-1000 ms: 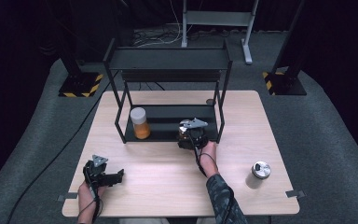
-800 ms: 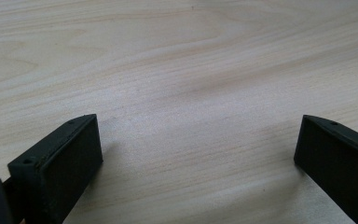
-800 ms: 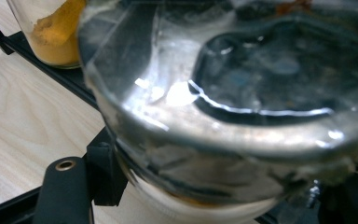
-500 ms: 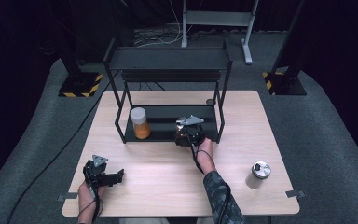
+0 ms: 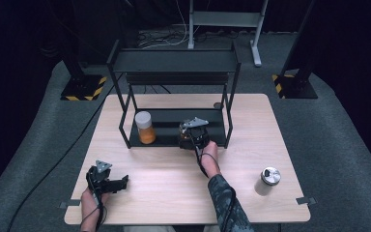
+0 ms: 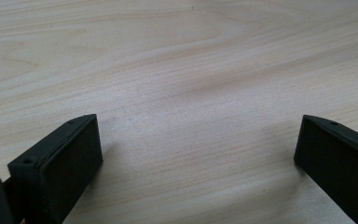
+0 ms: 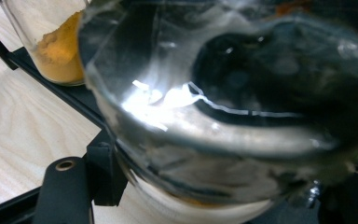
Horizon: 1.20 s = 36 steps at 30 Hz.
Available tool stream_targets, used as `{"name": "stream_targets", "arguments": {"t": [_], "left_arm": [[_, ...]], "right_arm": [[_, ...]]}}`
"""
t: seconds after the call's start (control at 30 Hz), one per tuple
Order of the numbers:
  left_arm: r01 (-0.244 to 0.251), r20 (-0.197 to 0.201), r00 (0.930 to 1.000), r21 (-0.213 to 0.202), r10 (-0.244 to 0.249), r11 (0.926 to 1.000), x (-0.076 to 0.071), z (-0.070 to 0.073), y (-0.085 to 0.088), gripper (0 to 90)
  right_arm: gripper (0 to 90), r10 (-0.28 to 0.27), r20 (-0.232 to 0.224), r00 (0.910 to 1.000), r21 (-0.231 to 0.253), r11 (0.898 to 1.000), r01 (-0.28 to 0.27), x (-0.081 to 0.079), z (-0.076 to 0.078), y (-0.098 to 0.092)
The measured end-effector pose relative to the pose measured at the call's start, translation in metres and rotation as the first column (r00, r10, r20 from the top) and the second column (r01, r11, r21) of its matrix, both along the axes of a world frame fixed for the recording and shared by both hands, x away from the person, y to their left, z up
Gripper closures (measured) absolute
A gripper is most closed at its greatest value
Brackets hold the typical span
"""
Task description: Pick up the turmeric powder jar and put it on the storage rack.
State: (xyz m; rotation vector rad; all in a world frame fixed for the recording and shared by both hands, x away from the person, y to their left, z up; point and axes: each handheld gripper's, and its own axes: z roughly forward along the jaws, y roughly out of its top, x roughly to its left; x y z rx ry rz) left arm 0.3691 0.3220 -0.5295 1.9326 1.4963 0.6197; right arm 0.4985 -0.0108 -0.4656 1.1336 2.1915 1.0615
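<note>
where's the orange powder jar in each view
high view: the orange jar stands at the left end of the rack's lower shelf, left of the right tool.
left gripper view: not in it; just tabletop between open jaws.
right gripper view: top left corner, behind the glass jar the tool holds.
shared landmark: the black shelf edge under the orange jar.

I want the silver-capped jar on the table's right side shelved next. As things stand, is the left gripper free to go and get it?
Probably yes. The left gripper rests open on the table with nothing between its jaws, and bare wood lies between it and the silver-capped jar. Only the person's right forearm crosses that path, so it would be a cross-body reach.
</note>
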Motion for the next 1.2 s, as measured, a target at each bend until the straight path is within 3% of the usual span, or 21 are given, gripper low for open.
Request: {"name": "stream_targets", "arguments": {"t": [1.2], "left_arm": [[0.001, 0.000, 1.0000, 0.000, -0.001, 1.0000, 0.000, 0.000, 0.000, 0.3]], "right_arm": [[30.3, 0.006, -0.006, 1.0000, -0.037, 0.999, -0.006, 0.018, 0.000, 0.019]]}}
